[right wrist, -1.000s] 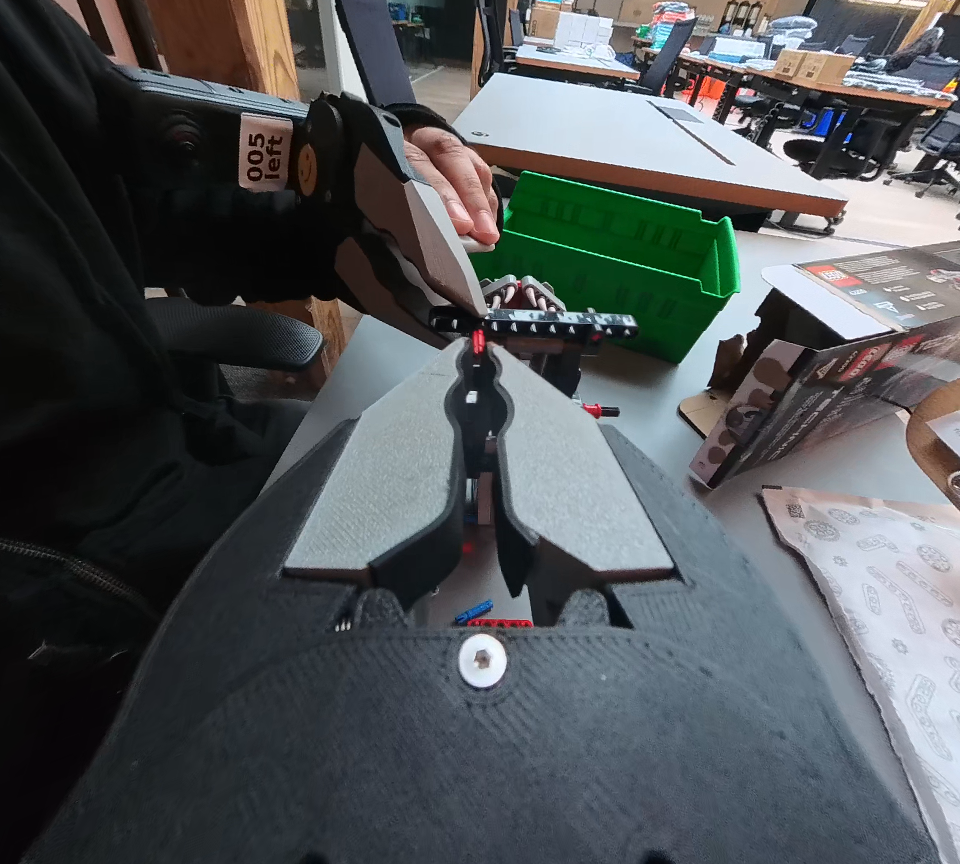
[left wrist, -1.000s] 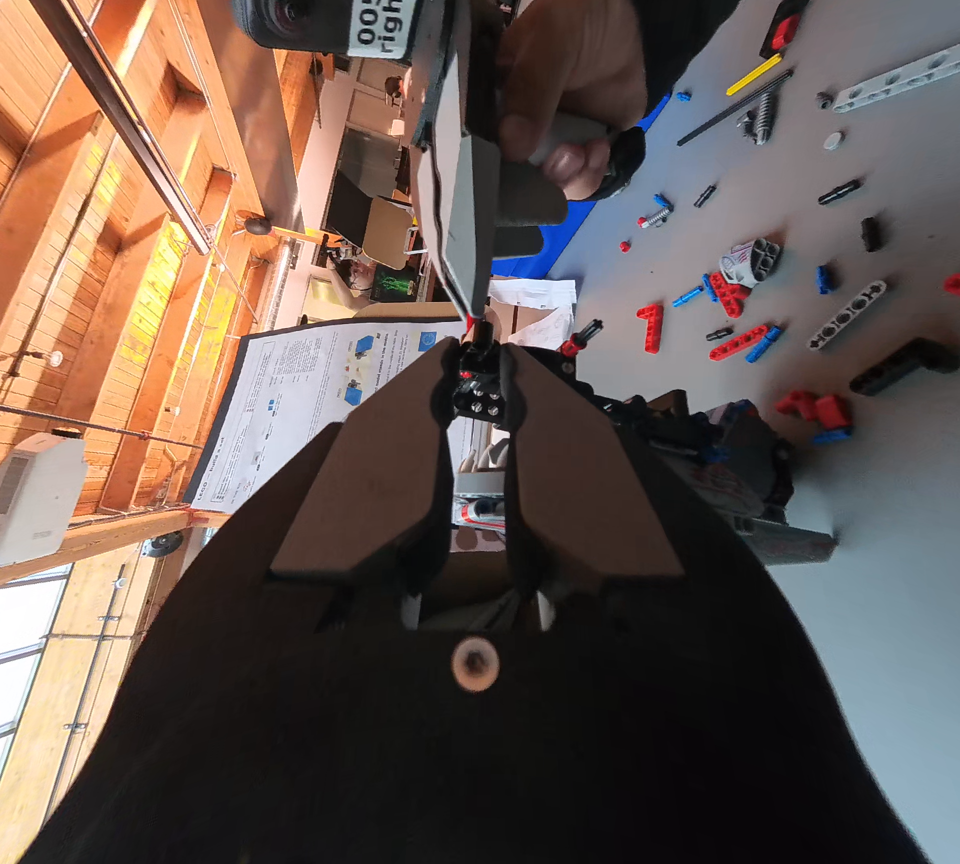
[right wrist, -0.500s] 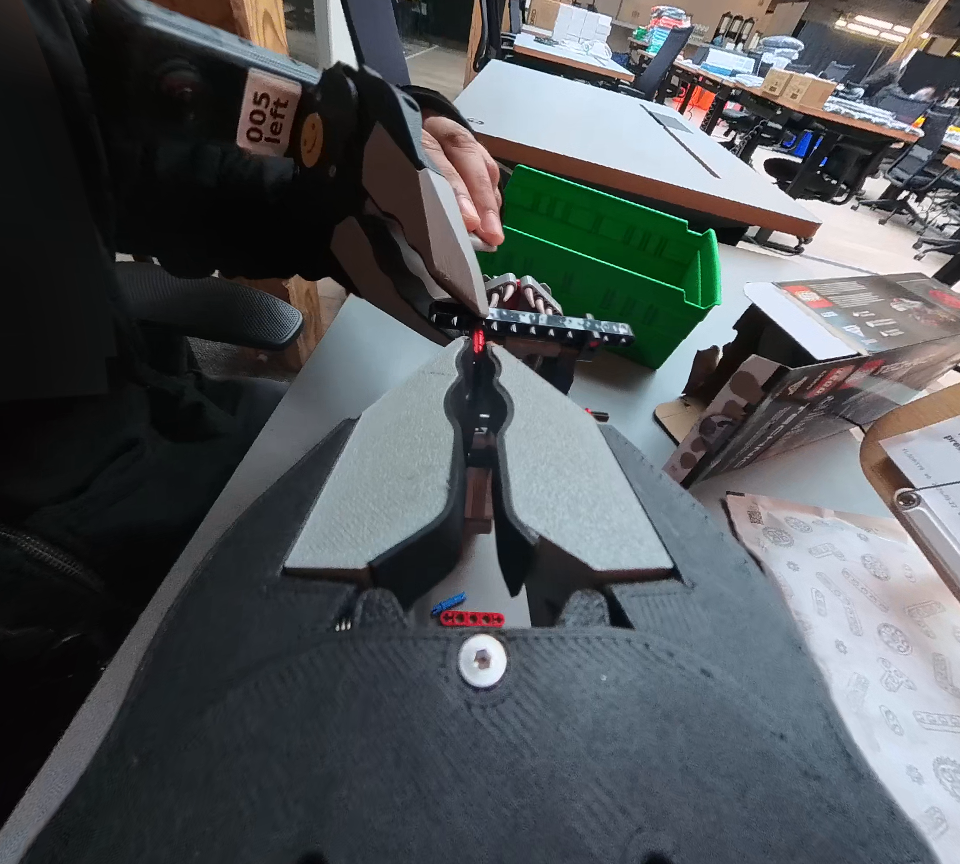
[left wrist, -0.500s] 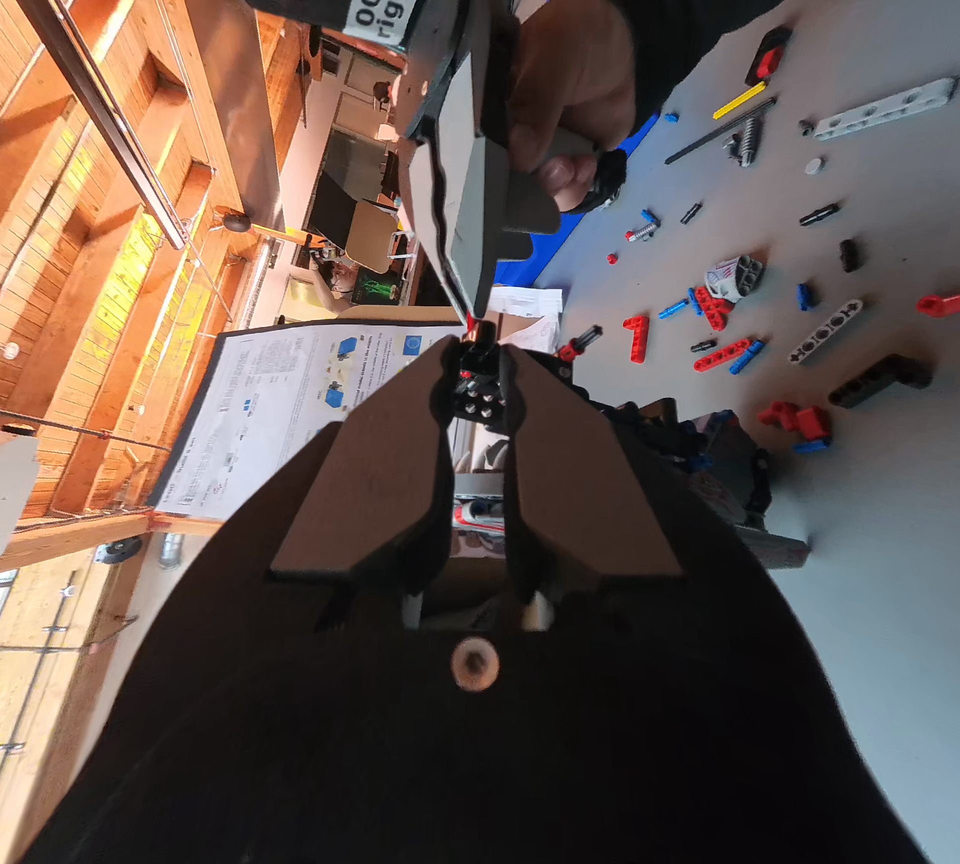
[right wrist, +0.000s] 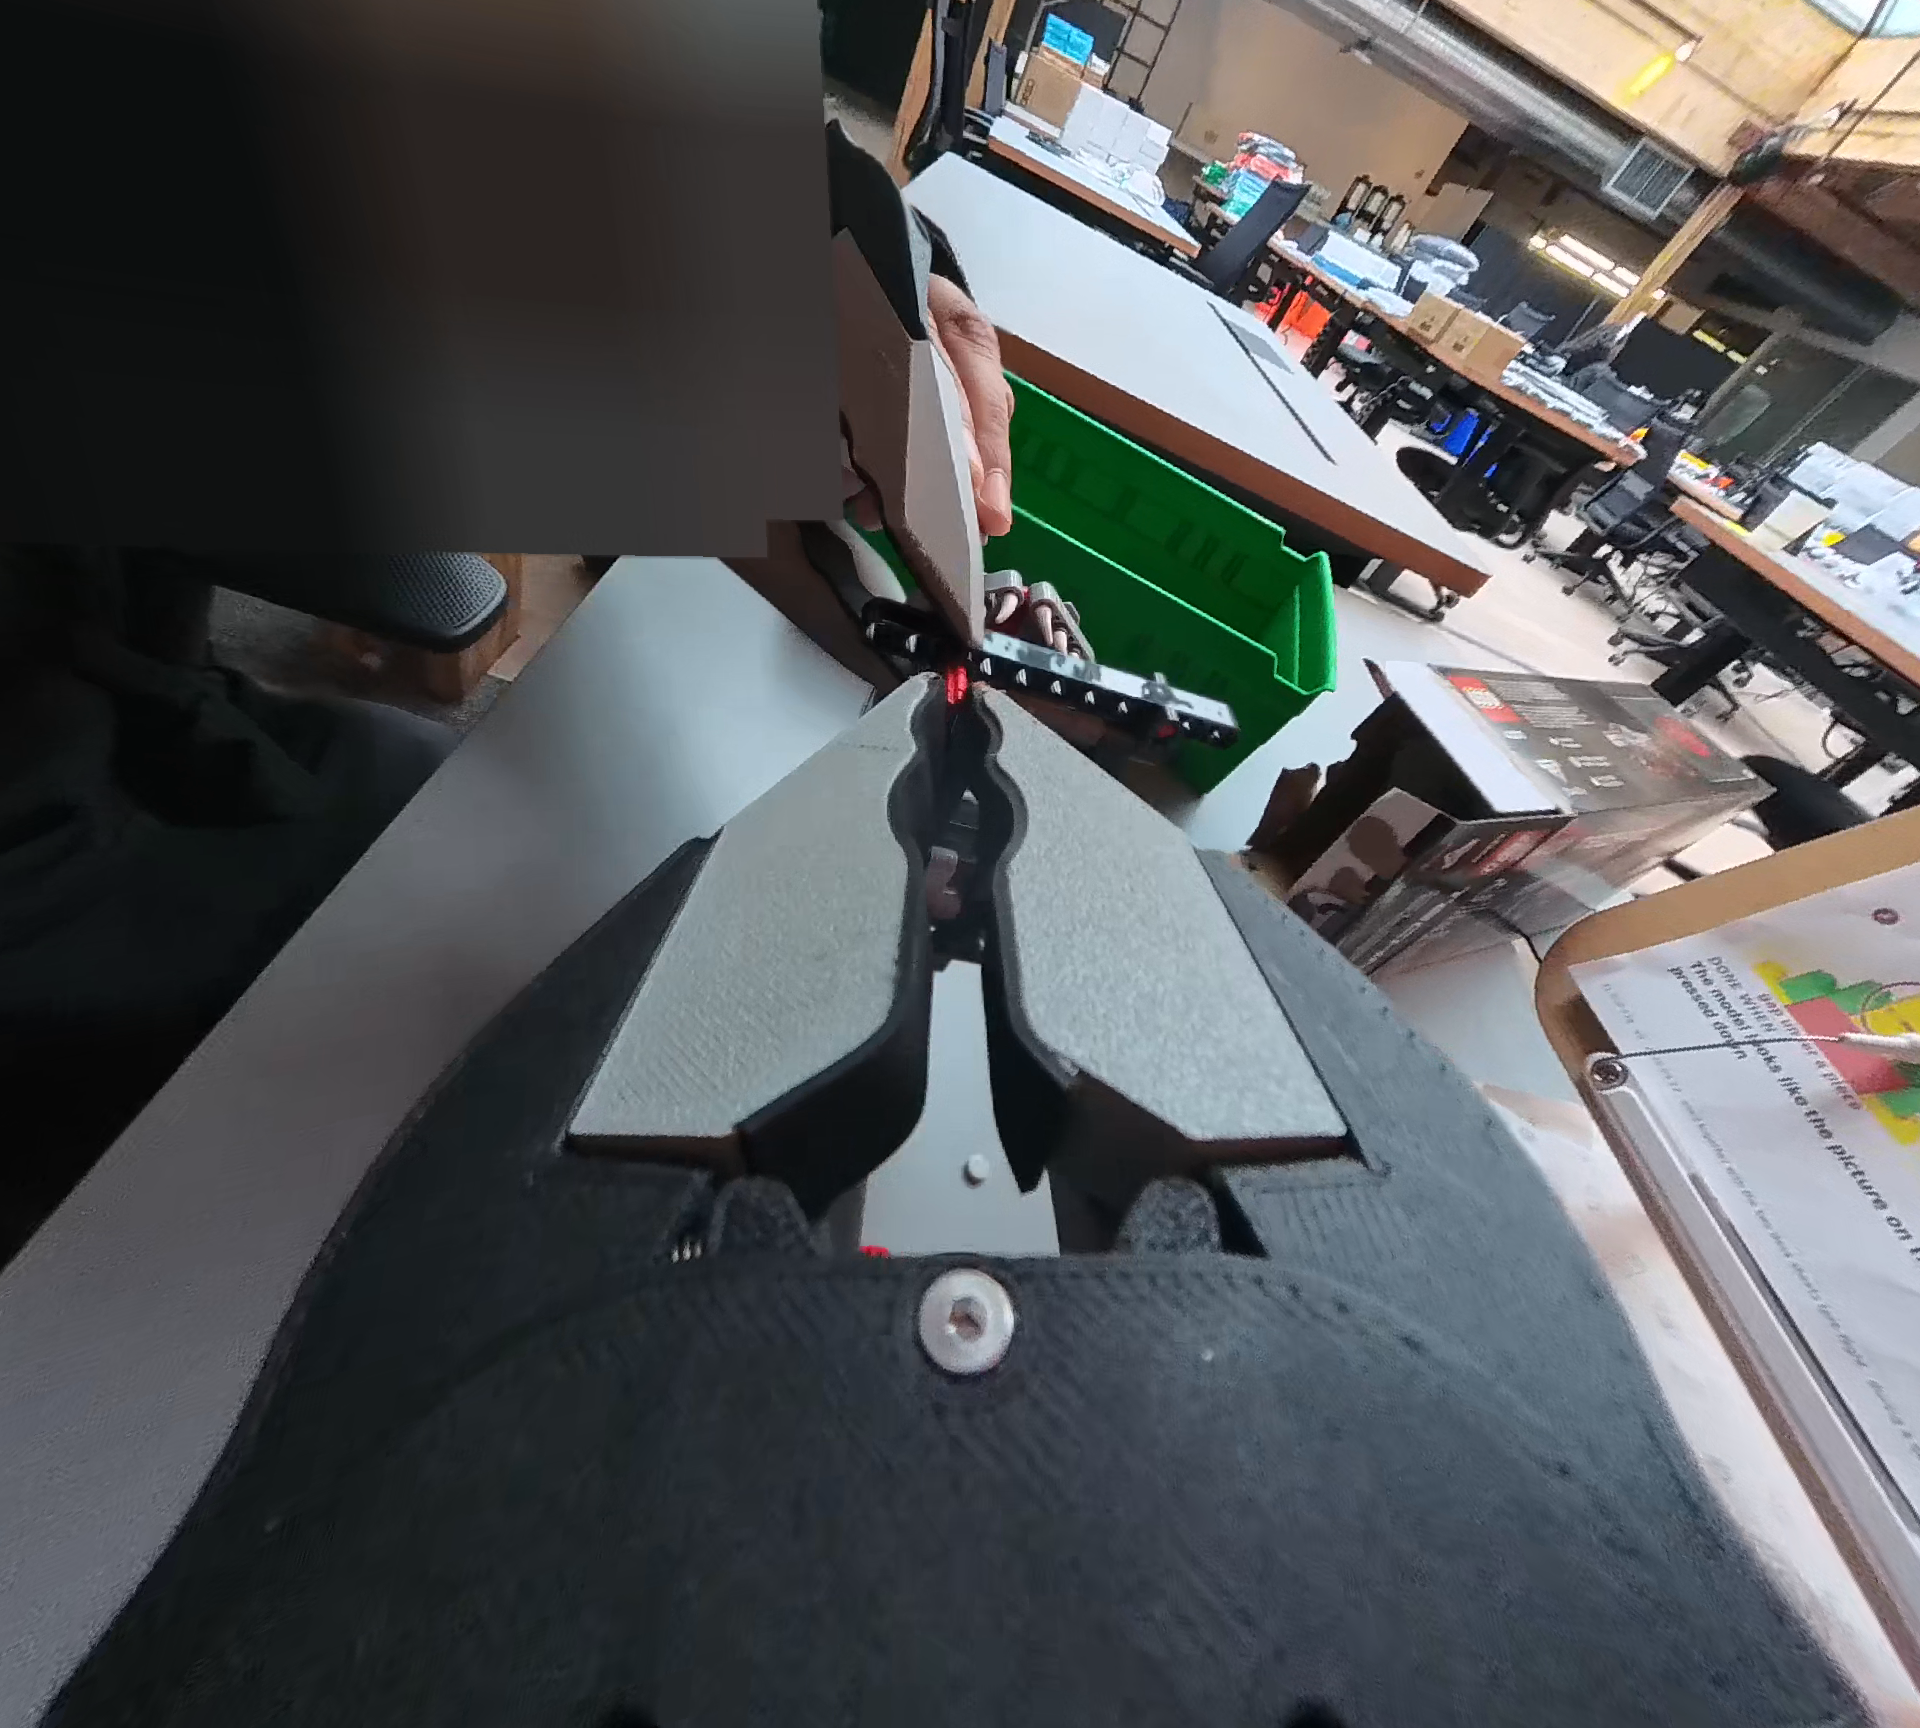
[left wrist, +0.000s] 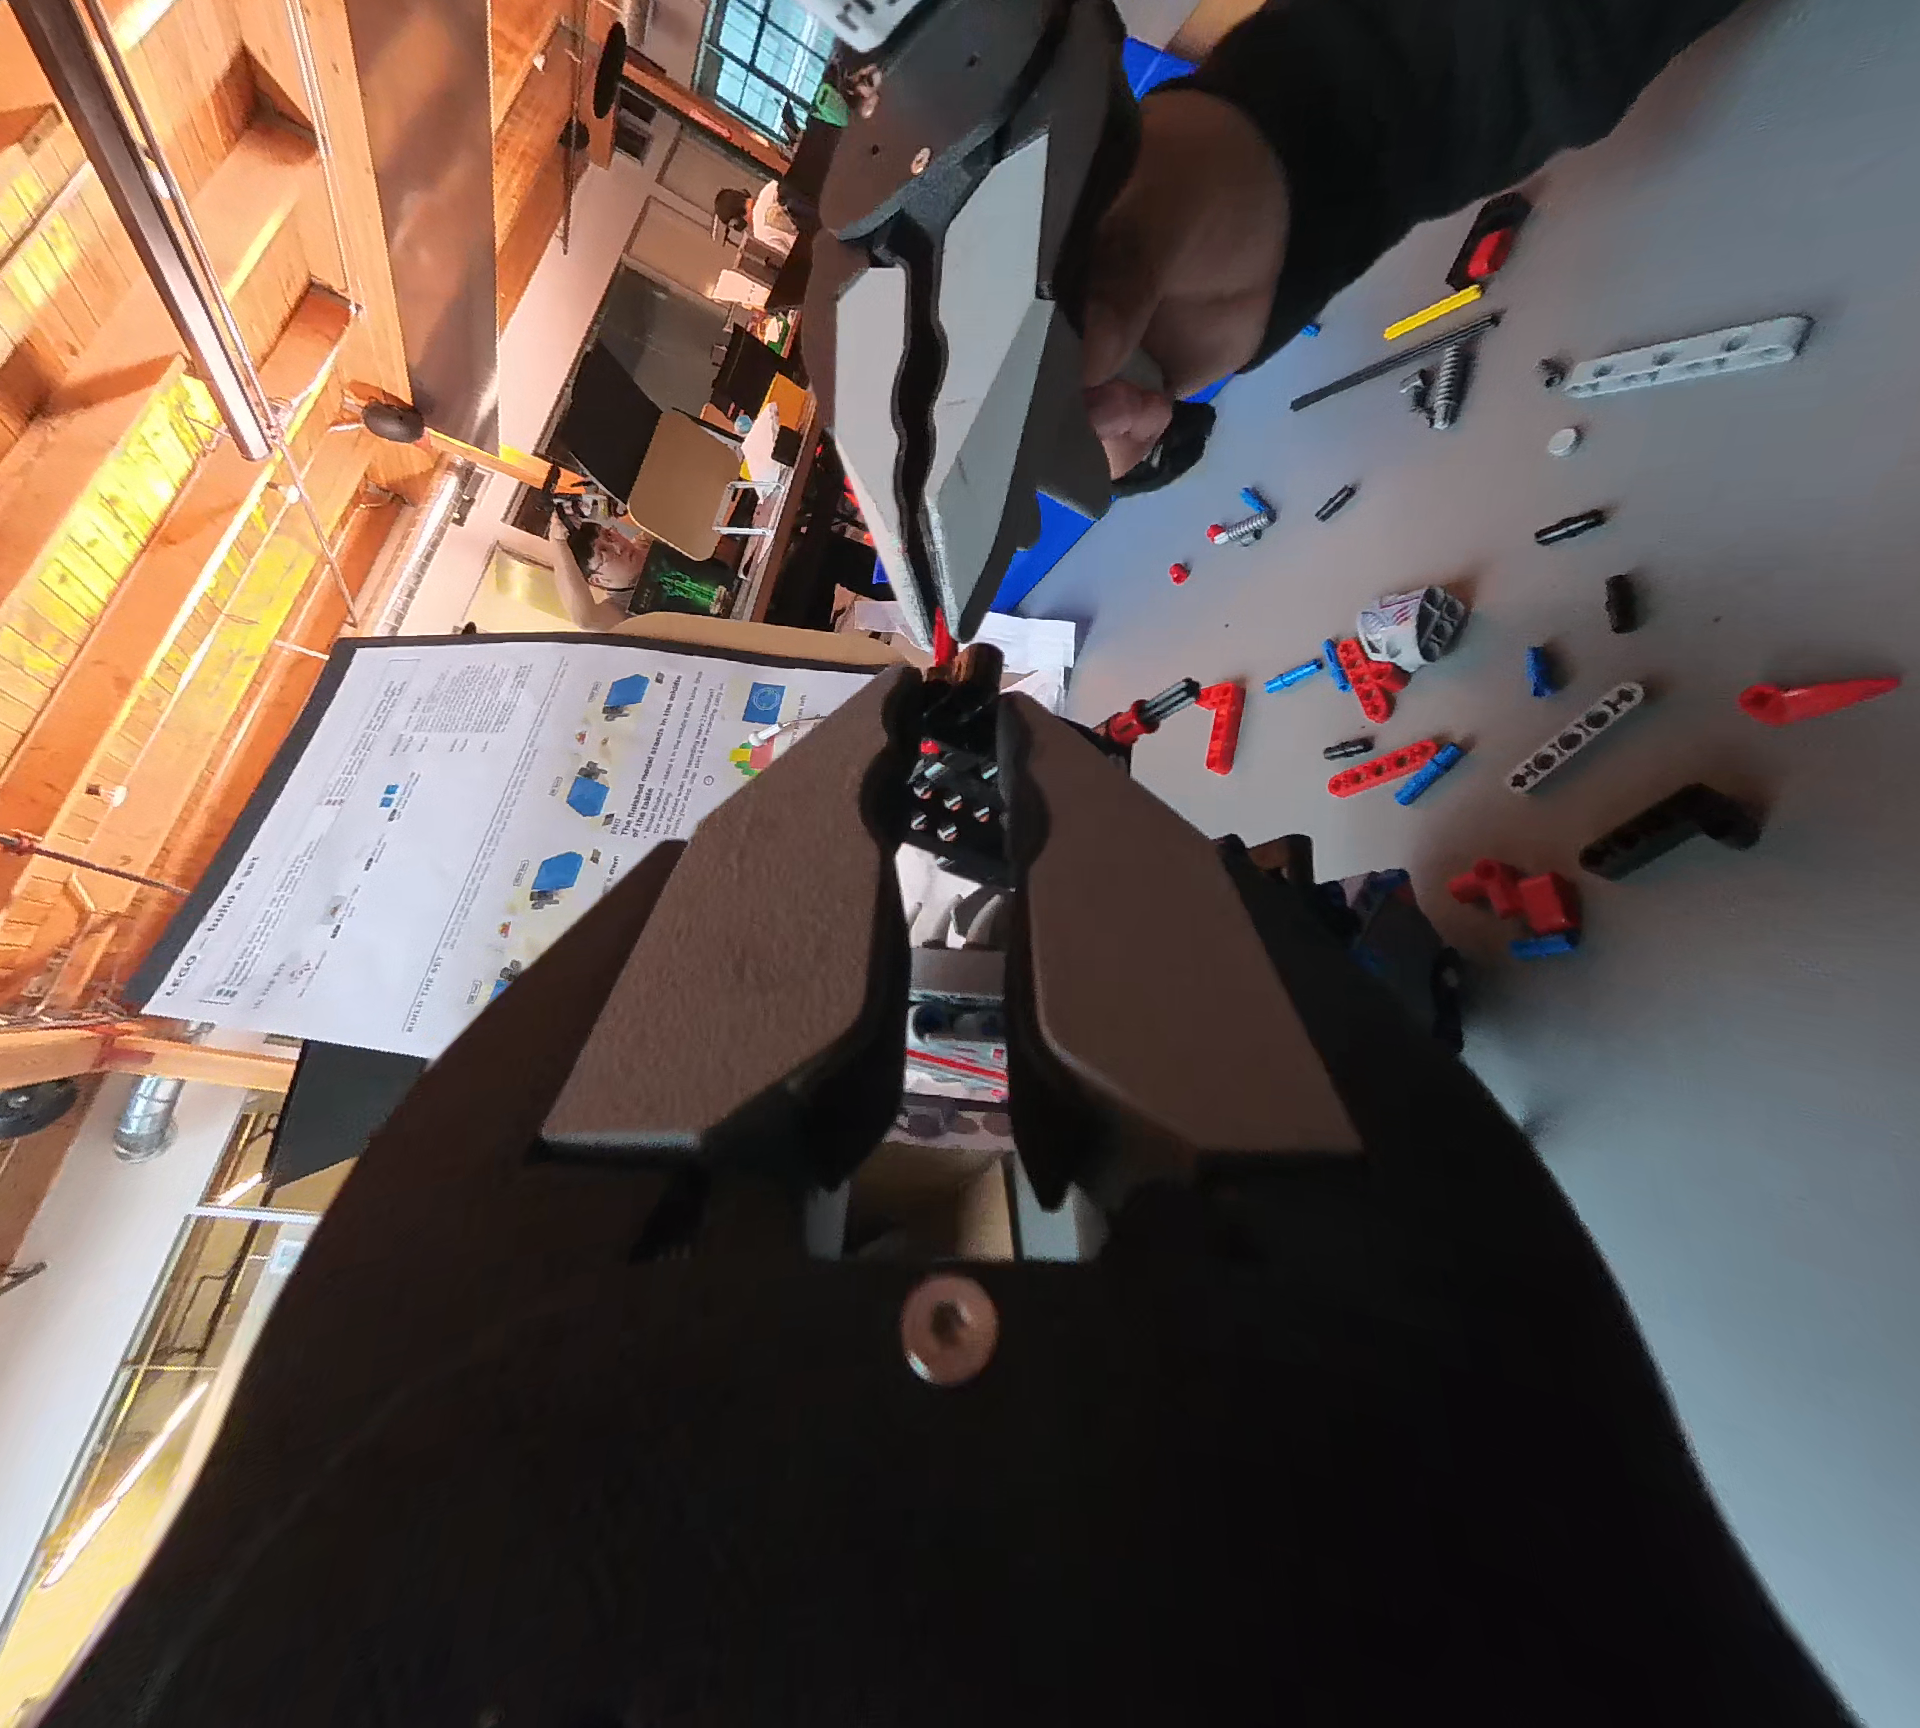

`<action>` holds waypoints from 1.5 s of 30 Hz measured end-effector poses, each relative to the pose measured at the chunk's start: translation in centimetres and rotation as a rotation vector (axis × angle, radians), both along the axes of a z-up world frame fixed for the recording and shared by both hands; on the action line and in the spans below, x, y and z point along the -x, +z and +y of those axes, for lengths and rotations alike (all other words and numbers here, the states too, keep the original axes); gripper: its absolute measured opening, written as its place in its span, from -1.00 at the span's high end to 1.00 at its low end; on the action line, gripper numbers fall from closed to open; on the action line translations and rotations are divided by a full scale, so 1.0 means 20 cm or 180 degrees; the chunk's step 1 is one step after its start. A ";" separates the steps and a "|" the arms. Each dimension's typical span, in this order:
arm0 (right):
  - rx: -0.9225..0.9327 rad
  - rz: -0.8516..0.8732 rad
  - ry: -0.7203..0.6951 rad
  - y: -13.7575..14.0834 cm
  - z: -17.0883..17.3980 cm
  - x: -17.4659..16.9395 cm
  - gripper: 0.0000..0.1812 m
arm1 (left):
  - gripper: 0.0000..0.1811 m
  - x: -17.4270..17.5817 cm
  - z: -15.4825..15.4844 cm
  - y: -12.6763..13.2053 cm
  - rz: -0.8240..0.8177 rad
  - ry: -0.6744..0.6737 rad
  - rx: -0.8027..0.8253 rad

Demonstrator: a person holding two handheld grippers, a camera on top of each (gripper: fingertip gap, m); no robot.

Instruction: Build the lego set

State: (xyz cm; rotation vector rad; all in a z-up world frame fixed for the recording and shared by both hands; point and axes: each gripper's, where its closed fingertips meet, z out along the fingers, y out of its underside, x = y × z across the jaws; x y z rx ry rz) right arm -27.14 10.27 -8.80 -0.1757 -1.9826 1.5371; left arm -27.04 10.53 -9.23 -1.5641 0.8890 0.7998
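- Left claw (left wrist: 951,722) pressed onto the black studded beam (right wrist: 1049,676) of the half-built model (left wrist: 1351,909), lifted clear of the table (left wrist: 1714,1107).
- Right claw (right wrist: 954,710) pinching a small red pin (right wrist: 954,686), tip touching the beam's side near its left end.
- Seen from the left wrist view: right claw (left wrist: 940,629) pointing down, red pin (left wrist: 942,634) just above the beam's holes.
- Changed against a second ago: both claws tipped and swung, the beam now slanting down to the right instead of lying level; right claw steeper and nearer in the left wrist view; pin still at the same end of the beam, neither visibly deeper nor withdrawn.
- Meaning, as a judgement: pin insertion under way, not yet seated; re-angling likely to line pin and hole up.
- Loose parts unmoved on the table's right side: red angled beam (left wrist: 1221,722), grey beam (left wrist: 1683,348), black angled beam (left wrist: 1662,831), red cone piece (left wrist: 1818,696).
- Green bin (right wrist: 1164,556) at the table's far edge, set box (right wrist: 1538,785) to its right, instruction sheet (left wrist: 499,826) propped behind the model; sheet now filling more of the right wrist view's right edge than before.
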 end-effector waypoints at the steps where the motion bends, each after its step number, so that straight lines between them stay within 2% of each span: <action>1: -0.0010 0.0058 -0.0010 0.00 0.00 0.00 1.00 | 0.87 0.00 0.00 0.00 -0.0019 0.0003 0.0006; 7: -0.0162 0.0440 -0.0124 0.00 0.00 0.02 1.00 | 0.88 0.02 0.00 0.00 -0.0145 0.0019 0.0026; 16: -0.0062 0.0650 -0.0092 0.00 0.00 0.04 1.00 | 0.88 0.03 0.01 0.00 -0.0347 0.0008 0.0042; 35: 0.0271 0.0504 0.0068 0.00 0.00 0.06 1.00 | 0.90 0.04 0.01 0.00 -0.0443 0.0006 0.0052; 40: 0.0650 0.0019 0.0410 0.00 0.00 0.06 1.00 | 0.91 0.04 0.02 0.00 -0.0403 0.0004 0.0072; 45: 0.0672 -0.0044 0.0405 0.00 0.00 0.08 1.00 | 0.89 0.05 0.01 0.01 -0.0300 0.0093 0.0005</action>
